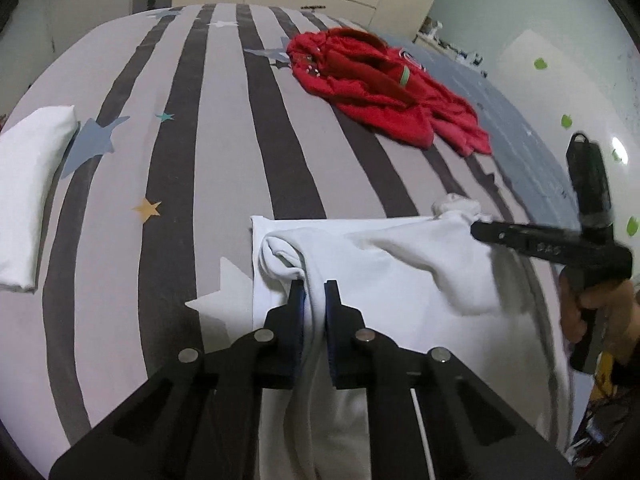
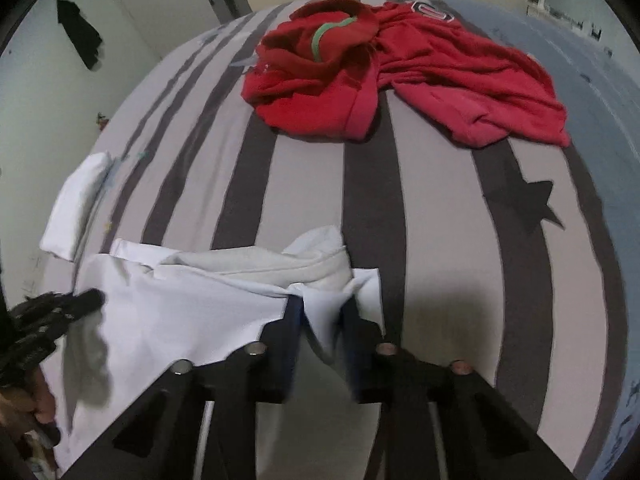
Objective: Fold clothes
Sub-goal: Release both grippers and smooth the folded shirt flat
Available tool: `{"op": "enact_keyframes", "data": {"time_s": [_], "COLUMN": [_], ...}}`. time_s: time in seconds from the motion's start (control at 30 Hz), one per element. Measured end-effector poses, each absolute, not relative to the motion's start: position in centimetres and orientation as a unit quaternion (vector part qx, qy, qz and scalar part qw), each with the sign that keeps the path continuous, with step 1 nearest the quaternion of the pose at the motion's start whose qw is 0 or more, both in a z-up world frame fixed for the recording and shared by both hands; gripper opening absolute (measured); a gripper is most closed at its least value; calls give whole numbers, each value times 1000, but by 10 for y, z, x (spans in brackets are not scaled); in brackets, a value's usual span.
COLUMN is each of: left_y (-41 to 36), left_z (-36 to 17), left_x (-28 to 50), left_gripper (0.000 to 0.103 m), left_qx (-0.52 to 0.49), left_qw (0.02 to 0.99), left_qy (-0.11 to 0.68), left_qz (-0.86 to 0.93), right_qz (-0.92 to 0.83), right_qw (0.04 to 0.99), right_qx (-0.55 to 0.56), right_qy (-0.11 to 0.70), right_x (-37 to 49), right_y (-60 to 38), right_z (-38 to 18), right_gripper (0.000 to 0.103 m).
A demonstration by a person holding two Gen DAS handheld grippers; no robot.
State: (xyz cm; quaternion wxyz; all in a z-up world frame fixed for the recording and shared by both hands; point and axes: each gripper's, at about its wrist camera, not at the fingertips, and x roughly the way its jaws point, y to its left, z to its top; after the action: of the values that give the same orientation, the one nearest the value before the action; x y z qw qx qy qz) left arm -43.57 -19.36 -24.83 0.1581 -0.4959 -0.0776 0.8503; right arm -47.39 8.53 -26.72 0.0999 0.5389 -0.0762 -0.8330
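Observation:
A white garment [image 1: 380,264] lies crumpled at the near edge of the striped bed. In the left wrist view my left gripper [image 1: 314,296] is shut on a bunched fold at the garment's left side. My right gripper [image 1: 478,229] reaches in from the right, held by a hand, and pinches the garment's far right corner. In the right wrist view the right gripper [image 2: 322,312] has a flap of the white garment [image 2: 180,308] between its pads, shut on it. The left gripper [image 2: 90,300] shows blurred at the left edge, on the cloth.
A crumpled red garment [image 1: 372,80] [image 2: 360,80] lies further back on the bed. A folded white piece [image 1: 28,184] [image 2: 76,200] rests at the left side. The striped sheet [image 1: 224,140] with star prints covers the bed. Cupboards and walls stand behind.

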Motion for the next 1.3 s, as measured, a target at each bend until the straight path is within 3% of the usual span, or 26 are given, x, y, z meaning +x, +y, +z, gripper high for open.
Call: {"op": "enact_keyframes", "data": {"time_s": [0.27,0.47,0.53,0.67,0.8,0.93,1.1,1.17,1.23,1.3], "left_y": [-196,-212,-220,-229,-222,-209,-203,-201,-199,-204], "left_z": [-221,-271,-272,-253,-232,-232,-259,-262,-265,-270], "left_x": [-433,-456,-456,-440,-403,-370,-338,-330,-322,-317], "left_gripper": [7,9,25,34,34,34,34,28,15,14], "left_qx": [-468,-538,-538,-510,-498,-518,-559,-558,-557,-558], "left_qw": [176,101,81,71,107,129,125,125,125,115], "left_qy": [-153,-160,-162,-153,-121,-111,-110,-96,-82,-89], "left_qz": [852,822,823,844,852,838,812,815,817,817], "right_qz": [-856,-853,-854,-864,-864,-849,-839,-837,-836,-835], "right_qw": [44,76,98,117,163,218,194,185,181,180], "right_qx": [503,504,501,481,464,477,506,512,513,514], "right_qy": [-112,-111,-103,-95,-107,-64,-52,-61,-67,-73], "right_x": [-463,-471,-475,-478,-473,-470,-481,-487,-493,-498], "right_y": [115,114,105,99,93,59,42,42,43,42], "right_z": [-253,-251,-247,-231,-211,-211,-238,-249,-257,-262], "right_gripper": [4,8,10,20,23,23,23,22,22,22]}}
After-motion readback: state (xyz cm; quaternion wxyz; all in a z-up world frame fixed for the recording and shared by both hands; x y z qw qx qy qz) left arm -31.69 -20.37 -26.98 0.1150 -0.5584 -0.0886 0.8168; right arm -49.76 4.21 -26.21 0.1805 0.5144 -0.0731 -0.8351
